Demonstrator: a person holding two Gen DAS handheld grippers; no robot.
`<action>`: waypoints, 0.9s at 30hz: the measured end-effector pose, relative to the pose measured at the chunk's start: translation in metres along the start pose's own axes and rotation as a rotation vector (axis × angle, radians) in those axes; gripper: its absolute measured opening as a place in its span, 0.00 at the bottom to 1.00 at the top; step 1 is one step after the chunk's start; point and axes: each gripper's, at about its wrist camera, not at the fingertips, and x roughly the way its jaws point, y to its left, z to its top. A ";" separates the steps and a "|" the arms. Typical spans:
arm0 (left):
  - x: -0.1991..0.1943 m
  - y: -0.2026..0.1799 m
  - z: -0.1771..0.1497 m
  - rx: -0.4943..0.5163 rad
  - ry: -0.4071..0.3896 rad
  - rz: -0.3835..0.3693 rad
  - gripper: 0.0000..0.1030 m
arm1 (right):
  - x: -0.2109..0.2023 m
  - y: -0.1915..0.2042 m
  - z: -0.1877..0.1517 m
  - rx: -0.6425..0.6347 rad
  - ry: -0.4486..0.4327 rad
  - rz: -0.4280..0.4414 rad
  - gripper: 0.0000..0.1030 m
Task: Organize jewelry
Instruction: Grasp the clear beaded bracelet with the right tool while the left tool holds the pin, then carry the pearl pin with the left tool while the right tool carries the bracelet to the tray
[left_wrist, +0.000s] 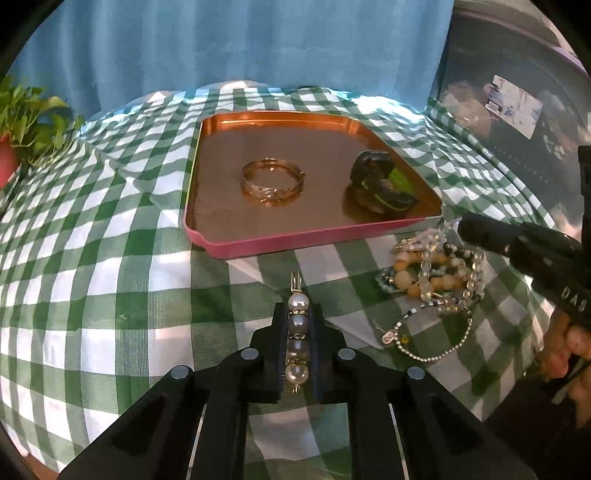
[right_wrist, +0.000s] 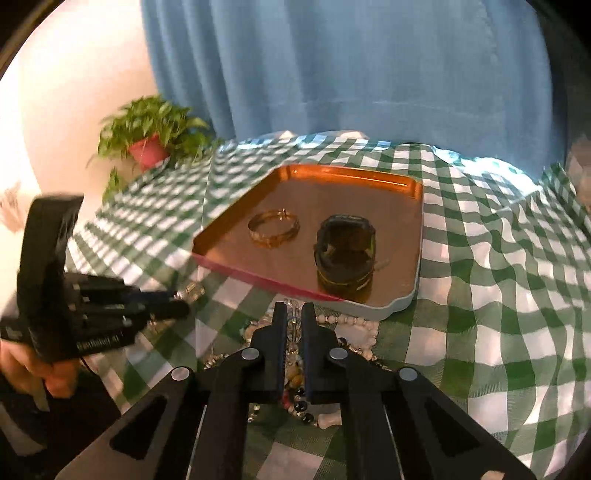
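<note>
My left gripper (left_wrist: 298, 314) is shut on a pearl hair clip (left_wrist: 297, 325) and holds it over the checked cloth, short of the tray. The pink tray (left_wrist: 258, 246) has a copper floor and holds a gold bangle (left_wrist: 272, 181) and a dark watch with green trim (left_wrist: 380, 182). My right gripper (right_wrist: 293, 314) is shut on a clear bead bracelet (right_wrist: 294, 325) from the pile of beaded bracelets (left_wrist: 432, 273), just in front of the tray's (right_wrist: 399, 306) near corner. The bangle (right_wrist: 273, 227) and watch (right_wrist: 345, 254) also show in the right wrist view.
A green and white checked cloth (left_wrist: 110, 295) covers the table. A potted plant in a red pot (right_wrist: 147, 142) stands at the far left edge. A blue curtain (left_wrist: 258, 48) hangs behind. The left gripper (right_wrist: 173, 301) shows in the right wrist view.
</note>
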 end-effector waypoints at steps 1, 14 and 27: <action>0.001 -0.002 0.001 0.001 0.011 0.007 0.11 | -0.003 -0.001 0.001 0.018 -0.013 -0.004 0.06; -0.034 -0.013 0.012 -0.095 0.000 0.067 0.11 | -0.055 0.011 0.019 0.076 -0.167 -0.084 0.06; -0.154 -0.046 0.006 -0.085 -0.149 0.056 0.11 | -0.130 0.072 0.032 0.063 -0.198 -0.128 0.06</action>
